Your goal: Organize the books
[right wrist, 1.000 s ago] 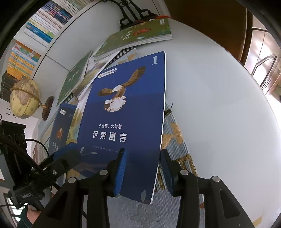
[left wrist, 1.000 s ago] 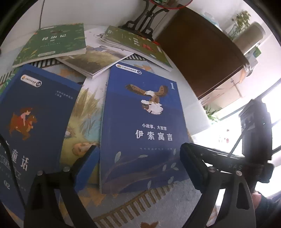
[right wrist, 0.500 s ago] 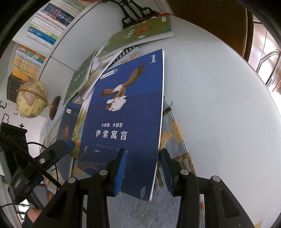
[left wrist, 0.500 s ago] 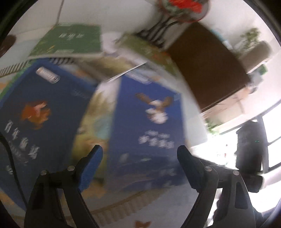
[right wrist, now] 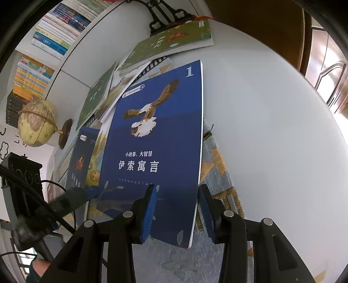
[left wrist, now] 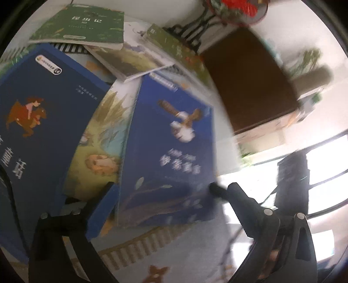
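Note:
A blue book with an eagle and a "1" on its cover (right wrist: 156, 135) lies on a patterned mat (right wrist: 217, 174), slightly askew. My right gripper (right wrist: 177, 209) stands part open over its near right corner. The left pad (right wrist: 150, 209) is above the cover and the right pad (right wrist: 204, 209) is just off the edge, neither pressing. My left gripper (left wrist: 162, 200) is opening, with the near edge of the eagle book (left wrist: 169, 152) between its fingertips. One left finger (right wrist: 82, 194) reaches that book's left edge. A second blue book (left wrist: 39, 122) lies to the left.
Two green books (left wrist: 82, 24) (right wrist: 174, 41) and a picture book (left wrist: 130, 58) overlap at the back of the round white table (right wrist: 271, 130). A globe (right wrist: 35, 123), a black ornamental stand (right wrist: 167, 15) and filled shelves (right wrist: 61, 28) stand behind. A brown cabinet (left wrist: 245, 82) is at the right.
The left wrist view has rolled and swung. My left gripper's jaws narrowed, then widened, and its finger moved in to the eagle book's left edge. The right gripper has stayed put.

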The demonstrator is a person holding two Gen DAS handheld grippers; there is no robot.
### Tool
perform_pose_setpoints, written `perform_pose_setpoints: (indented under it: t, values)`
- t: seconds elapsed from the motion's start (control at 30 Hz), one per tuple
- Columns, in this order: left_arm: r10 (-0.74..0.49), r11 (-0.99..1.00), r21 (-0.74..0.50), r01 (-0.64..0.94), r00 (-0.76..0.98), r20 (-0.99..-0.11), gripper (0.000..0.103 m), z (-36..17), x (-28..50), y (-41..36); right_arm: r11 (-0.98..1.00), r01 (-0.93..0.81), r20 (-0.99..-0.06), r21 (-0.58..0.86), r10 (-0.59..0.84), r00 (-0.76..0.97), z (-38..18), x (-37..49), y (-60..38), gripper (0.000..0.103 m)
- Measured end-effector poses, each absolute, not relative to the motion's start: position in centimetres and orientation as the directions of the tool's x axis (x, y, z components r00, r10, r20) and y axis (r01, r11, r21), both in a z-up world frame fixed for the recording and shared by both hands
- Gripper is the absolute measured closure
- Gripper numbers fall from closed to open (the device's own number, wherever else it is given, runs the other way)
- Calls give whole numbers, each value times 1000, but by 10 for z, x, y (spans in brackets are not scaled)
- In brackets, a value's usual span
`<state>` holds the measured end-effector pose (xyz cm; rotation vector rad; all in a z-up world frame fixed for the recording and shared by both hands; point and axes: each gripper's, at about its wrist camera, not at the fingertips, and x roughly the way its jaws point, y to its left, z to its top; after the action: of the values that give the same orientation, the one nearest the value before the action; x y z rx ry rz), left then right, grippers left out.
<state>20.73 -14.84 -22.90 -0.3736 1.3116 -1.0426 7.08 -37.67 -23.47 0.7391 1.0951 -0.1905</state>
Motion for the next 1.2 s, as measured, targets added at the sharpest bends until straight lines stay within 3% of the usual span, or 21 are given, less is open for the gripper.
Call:
perform_pose_setpoints:
  t: [0.07, 0.17, 0.27, 0.47, 0.83, 1.13, 1.2]
  values:
    - [-859, 416, -845, 335, -160, -486, 11, -230, 205, -150, 736, 477, -844, 480, 240, 479, -236, 70, -377, 63]
    - [-818, 486, -761, 430, -82, -569, 12, -228, 199, -160, 724, 472, -833, 503, 261, 488, -237, 69, -374, 63]
    - [-814, 532, -770, 353, -37, -580, 13, -233, 206, -146, 717, 471, -828, 513, 270, 491, -237, 67, -375, 63]
    - [-720, 655, -675, 339, 6, -694, 14, -235, 213, -106, 726, 459, -830, 512, 279, 484, -237, 65, -375, 64]
    - [-750, 609, -717, 339, -48, -660, 8, -251, 214, -121, 766, 447, -857, 462, 255, 448, -237, 74, -371, 65]
    - [-787, 557, -738, 380, -41, -615, 8, -220, 203, -128, 757, 455, -858, 469, 270, 437, -236, 71, -374, 64]
    - [-822, 512, -773, 375, -47, -567, 8, -217, 206, -126, 753, 455, -856, 476, 277, 438, -236, 70, -375, 64]
